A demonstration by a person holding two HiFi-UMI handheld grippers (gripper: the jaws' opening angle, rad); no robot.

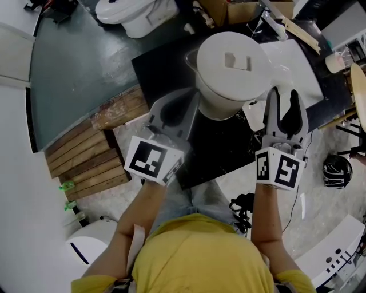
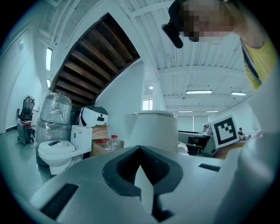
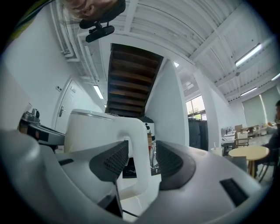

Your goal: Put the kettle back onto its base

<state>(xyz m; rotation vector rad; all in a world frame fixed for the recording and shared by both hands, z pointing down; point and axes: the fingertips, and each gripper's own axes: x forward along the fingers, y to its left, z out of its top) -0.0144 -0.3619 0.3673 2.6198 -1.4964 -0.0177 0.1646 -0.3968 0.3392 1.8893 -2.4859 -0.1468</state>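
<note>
A white kettle (image 1: pixel 229 66) with a flat lid stands upright on the black table (image 1: pixel 160 68). Its body hides whatever lies under it. In the right gripper view the kettle's handle (image 3: pixel 139 157) stands between the ribbed pads of my right gripper (image 3: pixel 138 164), with a gap showing on the right side, so the jaws are open around it. In the head view my right gripper (image 1: pixel 284 93) sits just right of the kettle. My left gripper (image 1: pixel 178 102) is at the kettle's left, level with it. Its pads meet in a seam, shut on nothing (image 2: pixel 143 186).
A white panel (image 1: pixel 294 63) lies on the table behind the right gripper. On the floor are a white toilet (image 1: pixel 134 14), wooden slats (image 1: pixel 86 157), cardboard boxes (image 1: pixel 240 8) and a black helmet (image 1: pixel 337 170). A round table edge (image 1: pixel 359 86) is at far right.
</note>
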